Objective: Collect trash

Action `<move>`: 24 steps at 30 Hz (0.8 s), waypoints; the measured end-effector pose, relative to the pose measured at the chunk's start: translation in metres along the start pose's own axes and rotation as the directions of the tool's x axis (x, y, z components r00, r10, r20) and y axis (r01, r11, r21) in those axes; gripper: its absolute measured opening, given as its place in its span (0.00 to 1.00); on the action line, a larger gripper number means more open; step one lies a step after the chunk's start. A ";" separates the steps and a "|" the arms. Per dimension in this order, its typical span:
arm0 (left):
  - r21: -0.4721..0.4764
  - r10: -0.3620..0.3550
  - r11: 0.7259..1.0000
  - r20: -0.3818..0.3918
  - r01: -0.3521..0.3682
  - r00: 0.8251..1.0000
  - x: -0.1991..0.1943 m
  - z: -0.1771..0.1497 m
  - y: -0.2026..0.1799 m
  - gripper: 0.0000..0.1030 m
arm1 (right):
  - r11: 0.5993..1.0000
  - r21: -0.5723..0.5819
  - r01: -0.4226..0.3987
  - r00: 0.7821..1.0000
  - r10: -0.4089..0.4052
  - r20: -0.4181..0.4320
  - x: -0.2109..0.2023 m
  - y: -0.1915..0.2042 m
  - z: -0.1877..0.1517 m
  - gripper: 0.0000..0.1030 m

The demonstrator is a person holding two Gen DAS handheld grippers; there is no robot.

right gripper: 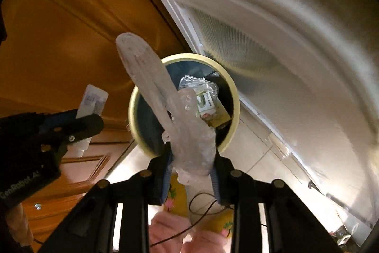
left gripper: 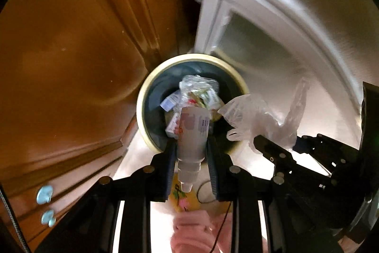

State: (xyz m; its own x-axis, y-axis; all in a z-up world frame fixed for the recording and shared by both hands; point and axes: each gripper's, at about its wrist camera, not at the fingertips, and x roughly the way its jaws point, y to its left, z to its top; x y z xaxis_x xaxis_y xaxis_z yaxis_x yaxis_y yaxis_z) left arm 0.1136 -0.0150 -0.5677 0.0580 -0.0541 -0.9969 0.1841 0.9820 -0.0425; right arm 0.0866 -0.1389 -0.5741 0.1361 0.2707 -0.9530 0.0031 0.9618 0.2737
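The left gripper (left gripper: 191, 153) points down over the trash bin (left gripper: 142, 108) and clamps a small bottle (left gripper: 193, 134), nozzle toward the camera. Beside it, the right gripper (right gripper: 192, 158) also points down above the bin and grips a clear plastic glove (right gripper: 189, 134).

Both claws are black plastic: the left claw (left gripper: 191, 153) and right claw (right gripper: 193, 158) each have two fingers lined with ribbed blue pads (right gripper: 167, 172), hinged on black link bars with round brass-coloured pins (left gripper: 148, 169). Pale lettering marks the left claw's housing in the right view. A thin dark cable (right gripper: 201, 210) loops beneath. Pink sleeves (left gripper: 196, 234) show below
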 end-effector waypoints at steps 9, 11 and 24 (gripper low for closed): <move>0.039 0.029 0.999 -0.045 -0.028 0.999 0.032 0.007 0.013 0.43 | 1.000 -0.026 -0.008 0.998 0.007 -0.056 0.053 0.007 0.014 0.44; 0.042 0.040 0.998 -0.034 -0.039 0.999 0.026 0.005 0.015 0.54 | 0.999 -0.041 0.001 0.998 -0.003 -0.057 0.050 0.009 0.011 0.51; 0.044 0.044 0.998 -0.015 -0.043 0.999 -0.019 -0.008 0.021 0.55 | 0.998 -0.057 0.017 0.999 -0.018 -0.026 -0.012 0.015 0.009 0.53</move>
State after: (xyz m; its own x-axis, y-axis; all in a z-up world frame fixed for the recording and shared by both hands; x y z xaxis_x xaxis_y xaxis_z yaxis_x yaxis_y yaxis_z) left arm 0.1080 0.0078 -0.5505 0.0517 -0.0081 -0.9986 0.2242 0.9745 0.0037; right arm 0.0940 -0.1277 -0.5578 0.1099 0.2541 -0.9609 -0.0513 0.9669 0.2498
